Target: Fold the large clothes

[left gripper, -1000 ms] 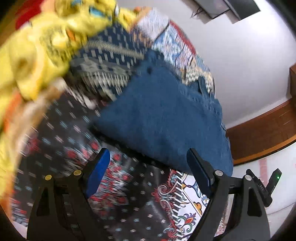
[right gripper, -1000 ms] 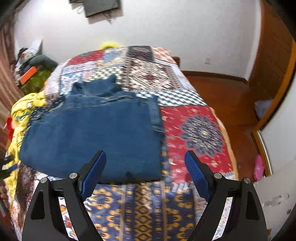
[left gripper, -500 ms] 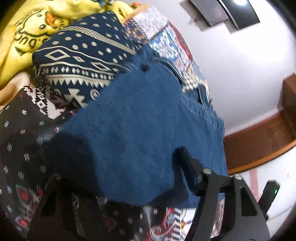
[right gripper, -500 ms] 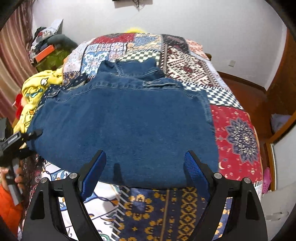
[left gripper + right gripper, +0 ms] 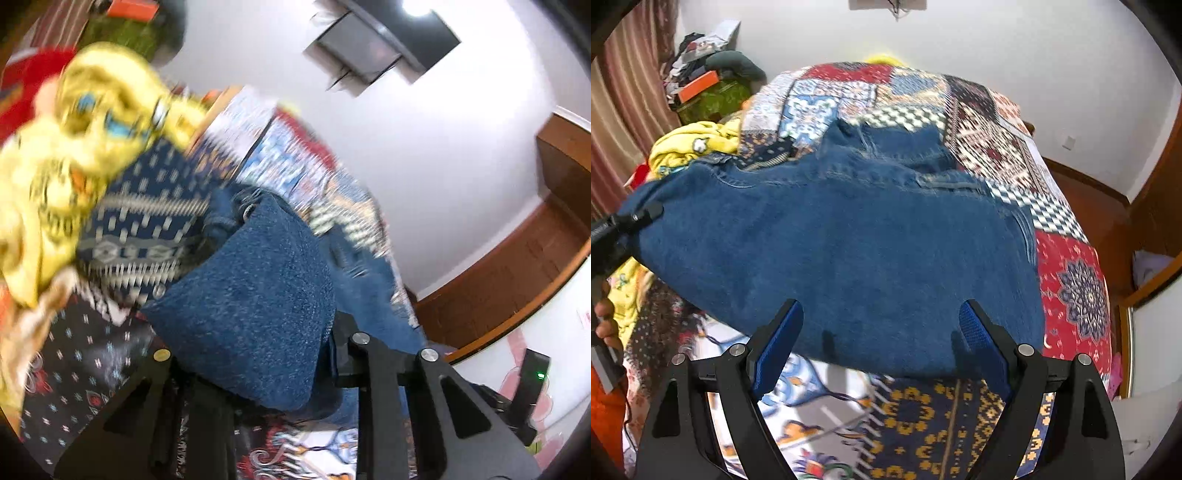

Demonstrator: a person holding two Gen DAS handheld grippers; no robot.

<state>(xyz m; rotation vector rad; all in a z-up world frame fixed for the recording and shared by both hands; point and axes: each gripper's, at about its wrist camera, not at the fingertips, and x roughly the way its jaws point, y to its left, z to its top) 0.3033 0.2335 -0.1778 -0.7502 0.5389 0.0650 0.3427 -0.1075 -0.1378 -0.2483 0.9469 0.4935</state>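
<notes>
The blue denim garment (image 5: pixel 849 251) lies folded on the patchwork bedspread (image 5: pixel 993 147) of the bed. At its nine o'clock edge the left claw (image 5: pixel 258 354) has clamped a corner of denim, lifted off the bed. At six o'clock the right claw (image 5: pixel 881 345) stands wide apart over the near hem, holding nothing. A crumpled yellow cloth (image 5: pixel 690 146) sits at ten o'clock, touching the denim.
</notes>
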